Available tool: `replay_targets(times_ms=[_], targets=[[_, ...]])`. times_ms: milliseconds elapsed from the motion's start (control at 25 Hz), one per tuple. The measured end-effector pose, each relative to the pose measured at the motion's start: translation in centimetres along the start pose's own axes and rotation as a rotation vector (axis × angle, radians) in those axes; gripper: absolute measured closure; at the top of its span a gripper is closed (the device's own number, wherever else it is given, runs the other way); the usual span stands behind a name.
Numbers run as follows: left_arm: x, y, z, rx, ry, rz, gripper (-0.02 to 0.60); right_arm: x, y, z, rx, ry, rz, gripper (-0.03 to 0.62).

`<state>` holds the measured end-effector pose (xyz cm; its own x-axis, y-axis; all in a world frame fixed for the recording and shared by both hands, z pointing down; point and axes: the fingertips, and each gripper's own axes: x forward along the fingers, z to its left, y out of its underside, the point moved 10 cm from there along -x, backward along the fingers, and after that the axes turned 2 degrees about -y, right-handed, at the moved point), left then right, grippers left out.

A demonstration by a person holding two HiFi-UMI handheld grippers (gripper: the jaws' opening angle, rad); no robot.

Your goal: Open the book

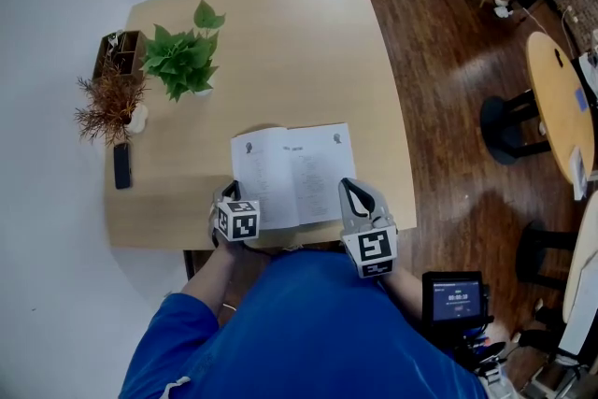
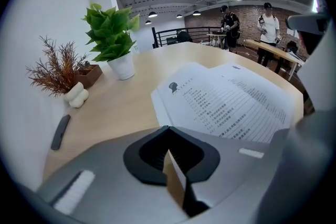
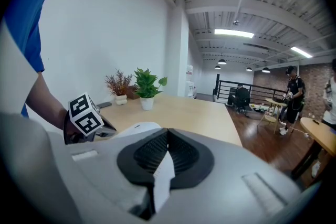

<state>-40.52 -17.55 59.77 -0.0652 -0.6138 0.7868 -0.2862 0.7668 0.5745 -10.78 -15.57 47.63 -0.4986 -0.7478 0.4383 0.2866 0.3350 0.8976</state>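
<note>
The pale wooden counter (image 1: 280,33) carries the book (image 1: 294,168), which lies open with its printed pages up at the near edge, just in front of the person in the blue top (image 1: 308,332). Further back on the left stand a green potted plant (image 1: 182,56) and a reddish dried sprig (image 1: 110,103) in a white vase, with a dark slim device (image 1: 122,165) lying flat near the counter's left edge. The left gripper (image 1: 229,194) is clamped on a brown-backed leaf at the book's left edge, and the right gripper (image 1: 352,189) is closed on a white page at its right side.
</note>
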Motion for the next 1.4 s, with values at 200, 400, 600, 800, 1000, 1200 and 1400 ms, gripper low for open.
replay_targets(times_ms=[200, 400, 600, 800, 1000, 1200, 1400], targets=[[0.3, 0.0, -0.3, -0.001, 0.003, 0.011, 0.575, 0.3, 0.0, -0.4, 0.001, 0.001, 0.006, 0.591], [0.4, 0.2, -0.3, -0.003, -0.004, 0.021, 0.575, 0.4, 0.0, -0.6, 0.0, -0.005, 0.004, 0.591], [0.1, 0.4, -0.1, -0.007, -0.016, 0.013, 0.575, 0.4, -0.1, -0.6, -0.006, -0.012, -0.002, 0.591], [-0.9, 0.3, 0.2, -0.02, -0.024, -0.045, 0.575, 0.2, -0.3, -0.5, -0.011, -0.014, -0.013, 0.591], [-3.7, -0.2, 0.1, -0.018, -0.021, -0.202, 0.575, -0.6, -0.7, 0.2, -0.021, -0.009, -0.027, 0.591], [-6.4, -0.5, -0.9, -0.019, 0.014, -0.333, 0.575, -1.6, -0.5, 1.4, -0.029, 0.006, -0.027, 0.591], [-8.2, -0.6, -2.6, -0.022, 0.059, -0.415, 0.575, -2.9, 0.6, 2.4, -0.024, 0.012, -0.02, 0.591]])
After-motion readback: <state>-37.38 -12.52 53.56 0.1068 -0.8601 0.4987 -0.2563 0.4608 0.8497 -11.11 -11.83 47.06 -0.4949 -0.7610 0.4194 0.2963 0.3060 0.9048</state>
